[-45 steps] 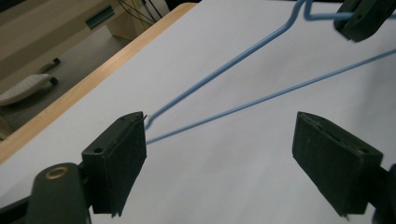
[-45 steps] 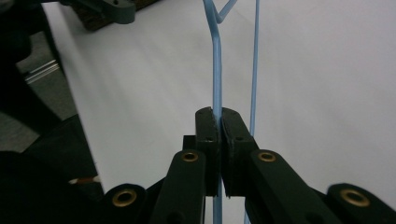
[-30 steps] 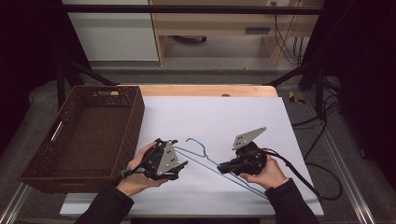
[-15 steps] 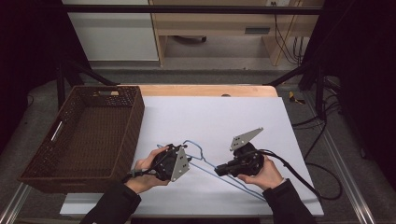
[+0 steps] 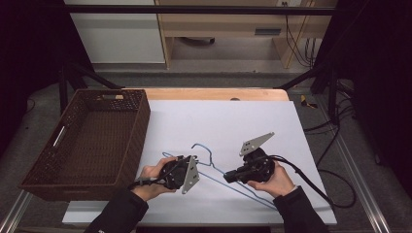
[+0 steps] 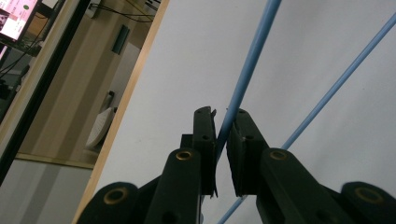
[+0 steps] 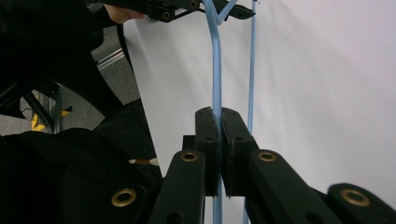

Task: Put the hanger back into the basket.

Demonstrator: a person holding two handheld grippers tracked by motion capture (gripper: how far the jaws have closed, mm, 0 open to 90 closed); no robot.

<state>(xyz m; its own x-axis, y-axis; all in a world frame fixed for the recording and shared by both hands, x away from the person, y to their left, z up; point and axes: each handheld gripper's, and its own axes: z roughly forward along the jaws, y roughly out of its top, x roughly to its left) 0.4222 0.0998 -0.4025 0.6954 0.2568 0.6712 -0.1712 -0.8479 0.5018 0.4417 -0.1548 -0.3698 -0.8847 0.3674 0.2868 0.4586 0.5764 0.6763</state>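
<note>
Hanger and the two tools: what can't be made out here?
- Hanger, high view: the left tool covers its left end; the right end runs under the right sleeve.
- Left tool view: wire cut off by the top edge.
- Right tool view: a dark sleeve hides the table's near edge.

Bright evenly lit white tabletop (image 5: 233, 121), dark surroundings, slight softness.
</note>
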